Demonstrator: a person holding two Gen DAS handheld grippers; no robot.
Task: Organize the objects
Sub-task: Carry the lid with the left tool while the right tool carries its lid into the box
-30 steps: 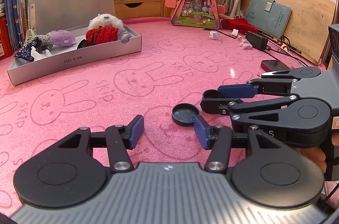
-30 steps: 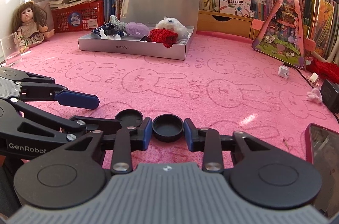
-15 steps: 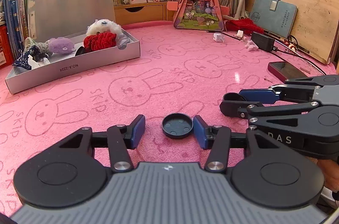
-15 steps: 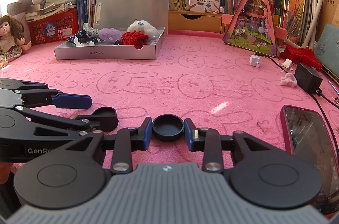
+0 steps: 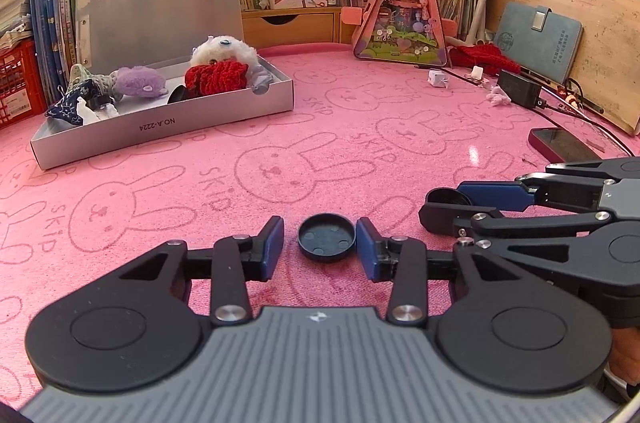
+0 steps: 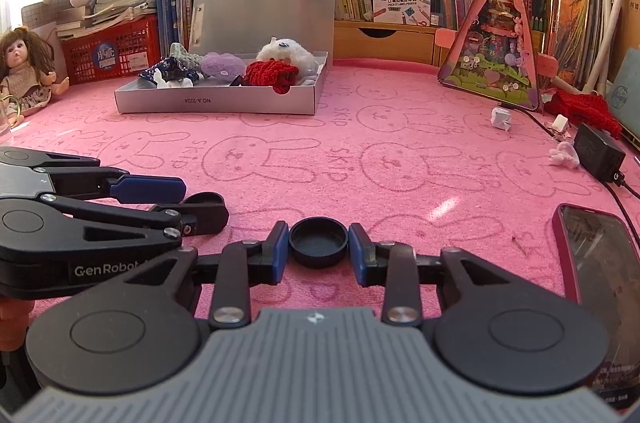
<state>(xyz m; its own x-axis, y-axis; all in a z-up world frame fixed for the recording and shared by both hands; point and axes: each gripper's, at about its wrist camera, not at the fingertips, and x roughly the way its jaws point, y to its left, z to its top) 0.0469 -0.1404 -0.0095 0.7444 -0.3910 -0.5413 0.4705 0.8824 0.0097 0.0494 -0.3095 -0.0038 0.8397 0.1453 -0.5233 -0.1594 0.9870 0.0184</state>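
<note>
Your right claw [image 6: 318, 247] grips one black cap [image 6: 318, 242] on the pink surface [image 6: 400, 163]; your left claw [image 5: 320, 243] is closing around another cap [image 5: 327, 238], pads not yet touching

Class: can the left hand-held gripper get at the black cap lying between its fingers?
Probably yes: the black cap lies between the fingers of the left hand-held gripper, whose jaws are closing; nothing blocks either side.
</note>
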